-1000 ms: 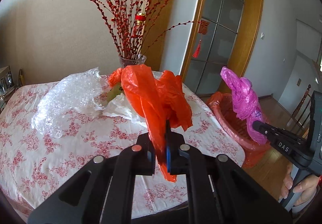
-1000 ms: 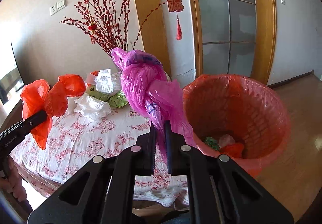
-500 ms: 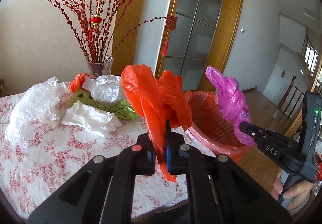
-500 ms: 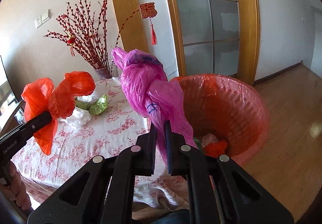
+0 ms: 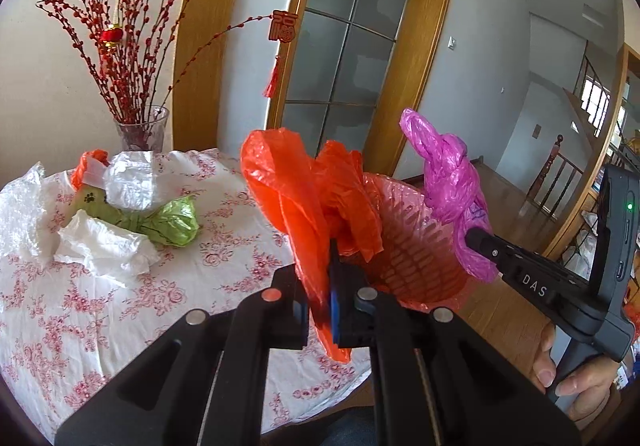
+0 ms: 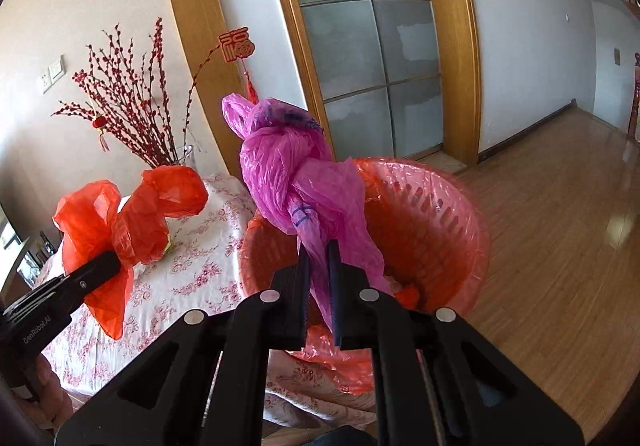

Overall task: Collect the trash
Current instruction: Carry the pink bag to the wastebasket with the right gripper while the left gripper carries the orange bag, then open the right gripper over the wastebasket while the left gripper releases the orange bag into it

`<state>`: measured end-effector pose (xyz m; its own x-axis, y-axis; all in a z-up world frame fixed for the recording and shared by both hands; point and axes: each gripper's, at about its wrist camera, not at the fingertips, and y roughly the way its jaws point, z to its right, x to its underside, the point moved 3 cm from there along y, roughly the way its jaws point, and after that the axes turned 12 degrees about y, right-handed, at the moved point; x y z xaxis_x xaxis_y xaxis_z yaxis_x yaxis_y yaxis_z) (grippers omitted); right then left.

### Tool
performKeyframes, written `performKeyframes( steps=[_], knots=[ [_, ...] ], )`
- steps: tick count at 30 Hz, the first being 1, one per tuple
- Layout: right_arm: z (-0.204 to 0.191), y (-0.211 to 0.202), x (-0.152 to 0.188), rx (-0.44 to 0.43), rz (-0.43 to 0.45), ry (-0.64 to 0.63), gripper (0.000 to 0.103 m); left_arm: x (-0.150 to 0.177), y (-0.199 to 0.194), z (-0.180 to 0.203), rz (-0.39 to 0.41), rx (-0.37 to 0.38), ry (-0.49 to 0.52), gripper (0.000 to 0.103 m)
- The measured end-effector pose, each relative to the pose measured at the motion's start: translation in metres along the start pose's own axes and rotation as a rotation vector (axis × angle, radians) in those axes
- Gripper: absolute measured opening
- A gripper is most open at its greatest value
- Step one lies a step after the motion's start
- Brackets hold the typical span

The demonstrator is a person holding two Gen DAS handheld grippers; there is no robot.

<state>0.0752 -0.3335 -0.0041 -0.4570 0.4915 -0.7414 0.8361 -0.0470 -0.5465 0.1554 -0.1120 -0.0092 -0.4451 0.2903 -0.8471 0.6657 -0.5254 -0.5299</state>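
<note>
Two loads clamped: left gripper (image 5: pixel 325 300) grasps the orange bag (image 5: pixel 304 201), right gripper (image 6: pixel 319 288) the pink bag (image 6: pixel 298 185); I release only once the bin (image 6: pixel 448 205) sits directly below each

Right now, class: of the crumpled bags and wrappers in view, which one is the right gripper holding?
The magenta bag, pinched in the right gripper above the bin. The orange bag is in the left gripper; the rest lie on the table.
</note>
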Motion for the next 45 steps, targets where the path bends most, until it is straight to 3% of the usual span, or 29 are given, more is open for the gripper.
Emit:
performKeyframes(
  steps=[11, 32, 33, 35, 36, 37, 41, 45],
  knots=[
    [0.024, 0.013, -0.023, 0.019, 0.024, 0.083, 0.009, -0.024, 0.05, 0.031, -0.01, 0.066, 0.029, 0.009],
    [0.04, 0.035, -0.038, 0.032, 0.033, 0.133, 0.01, -0.028, 0.091, 0.049, -0.036, 0.104, 0.049, 0.01],
    [0.041, 0.036, -0.038, 0.029, 0.032, 0.134, 0.012, -0.028, 0.094, 0.049, -0.041, 0.102, 0.047, 0.013],
    [0.042, 0.041, -0.038, 0.024, 0.022, 0.143, 0.029, -0.026, 0.101, 0.048, -0.06, 0.104, 0.036, 0.021],
    [0.044, 0.043, -0.038, 0.024, 0.022, 0.152, 0.046, -0.024, 0.104, 0.046, -0.069, 0.101, 0.028, 0.027],
    [0.046, 0.044, -0.037, 0.022, 0.022, 0.162, 0.051, -0.021, 0.107, 0.044, -0.078, 0.1, 0.018, 0.028],
    [0.051, 0.043, -0.03, 0.035, 0.012, 0.164, 0.05, -0.012, 0.103, 0.032, -0.089, 0.068, 0.003, 0.029],
    [0.048, 0.039, -0.021, 0.067, 0.005, 0.109, 0.05, -0.002, 0.085, 0.012, -0.073, -0.01, -0.004, 0.043]
  ],
)
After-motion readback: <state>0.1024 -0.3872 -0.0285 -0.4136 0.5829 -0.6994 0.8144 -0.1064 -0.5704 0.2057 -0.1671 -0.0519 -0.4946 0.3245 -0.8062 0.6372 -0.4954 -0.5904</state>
